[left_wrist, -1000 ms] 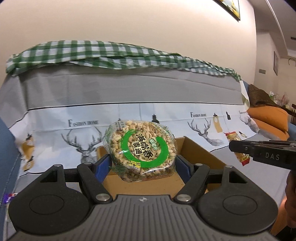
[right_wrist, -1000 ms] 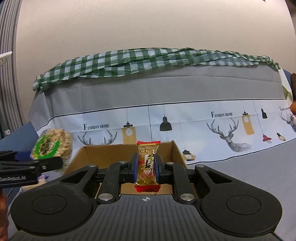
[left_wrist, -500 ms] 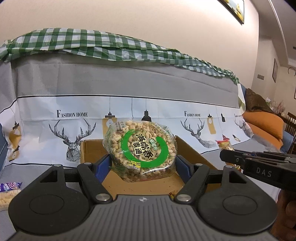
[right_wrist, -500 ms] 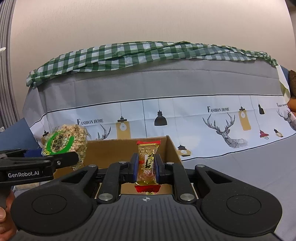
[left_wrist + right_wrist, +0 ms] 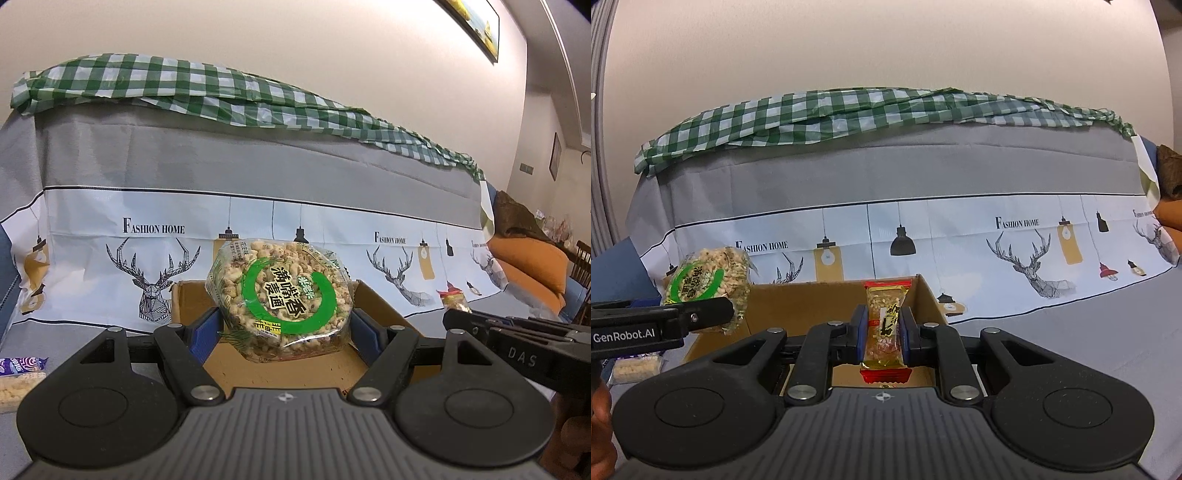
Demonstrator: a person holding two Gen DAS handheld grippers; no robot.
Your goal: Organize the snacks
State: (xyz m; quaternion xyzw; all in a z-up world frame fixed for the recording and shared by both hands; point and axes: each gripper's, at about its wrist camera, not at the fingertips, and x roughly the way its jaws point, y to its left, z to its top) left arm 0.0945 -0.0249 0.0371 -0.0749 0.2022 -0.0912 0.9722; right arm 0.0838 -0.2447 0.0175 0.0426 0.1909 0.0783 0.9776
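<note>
Left wrist: left gripper (image 5: pixel 284 328) fingers grip round puffed-grain pack (image 5: pixel 279 301), right gripper (image 5: pixel 883 334) pinches peanut bar (image 5: pixel 885 325); lower both inside cardboard box (image 5: pixel 812 295) before releasing.

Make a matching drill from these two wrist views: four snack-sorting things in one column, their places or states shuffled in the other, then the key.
1. round puffed-grain cake
2. red-ended peanut bar
3. cardboard box
4. purple snack packet

A. lying on the grey cover
B. clamped in the right hand-held gripper
C. open, below both held snacks
D. clamped in the left hand-held gripper

Pairs: 1-D, 2-B, 3-C, 4-A
</note>
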